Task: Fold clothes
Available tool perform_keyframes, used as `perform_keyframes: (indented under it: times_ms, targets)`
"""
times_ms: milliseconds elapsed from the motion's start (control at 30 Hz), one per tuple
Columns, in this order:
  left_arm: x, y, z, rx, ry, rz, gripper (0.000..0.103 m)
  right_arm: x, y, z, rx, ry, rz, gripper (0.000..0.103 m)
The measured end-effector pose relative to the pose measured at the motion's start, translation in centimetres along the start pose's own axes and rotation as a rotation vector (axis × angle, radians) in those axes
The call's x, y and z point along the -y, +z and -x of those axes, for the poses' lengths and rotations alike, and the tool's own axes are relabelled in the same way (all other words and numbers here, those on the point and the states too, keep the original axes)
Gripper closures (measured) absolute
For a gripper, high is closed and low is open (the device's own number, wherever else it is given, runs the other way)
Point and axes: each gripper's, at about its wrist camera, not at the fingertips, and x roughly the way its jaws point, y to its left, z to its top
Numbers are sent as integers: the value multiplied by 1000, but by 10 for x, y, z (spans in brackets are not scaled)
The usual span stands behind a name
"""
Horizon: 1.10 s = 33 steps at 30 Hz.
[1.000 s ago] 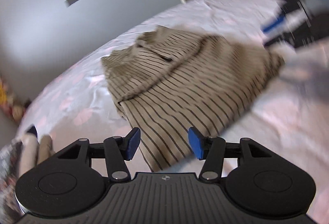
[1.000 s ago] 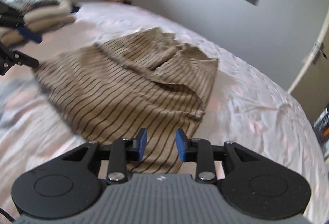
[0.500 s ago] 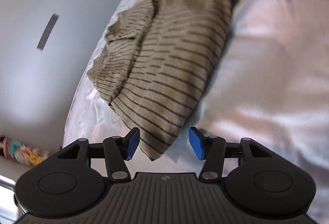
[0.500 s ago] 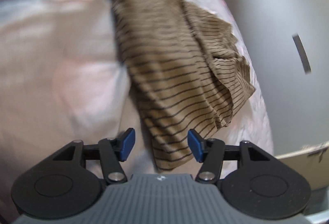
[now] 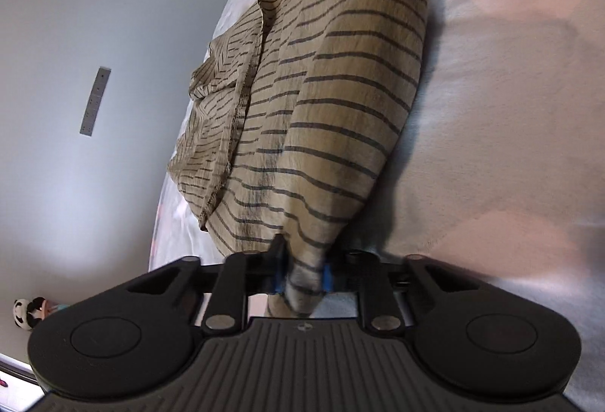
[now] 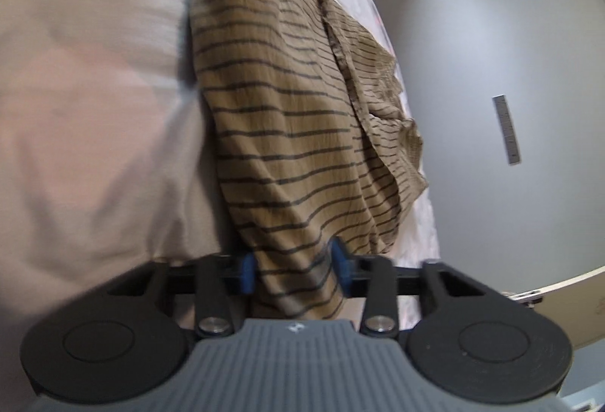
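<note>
Your left gripper (image 5: 302, 276) has just closed and is clamped on one near corner of the striped tan garment (image 5: 332, 102), which runs away from the jaws across the pale bedsheet (image 5: 510, 109). Your right gripper (image 6: 293, 270) has just closed too, its blue pads (image 6: 246, 274) pinching the garment's other near corner, cloth bunched between them.

pale bedsheet (image 5: 510, 109), striped tan garment (image 5: 340, 90) on it
</note>
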Motion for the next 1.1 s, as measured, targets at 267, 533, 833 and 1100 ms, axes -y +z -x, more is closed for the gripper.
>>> perform_keyframes:
  times_ms: [267,533,833,1100]
  targets:
    - [-58,1,23,-12,-157,-6,100,58,13,14,-11,96,-112,97]
    - [-101,-8,91,6,-254,-75,100,110,26,73,-27,286,-129,98]
    - [-65,-36,153,-7,-459,-79,100,78,26,141,-60,507,-116,98]
    - [-38,-41,114,-110,-582,33,95,52,22,121,-121,611,-215,95]
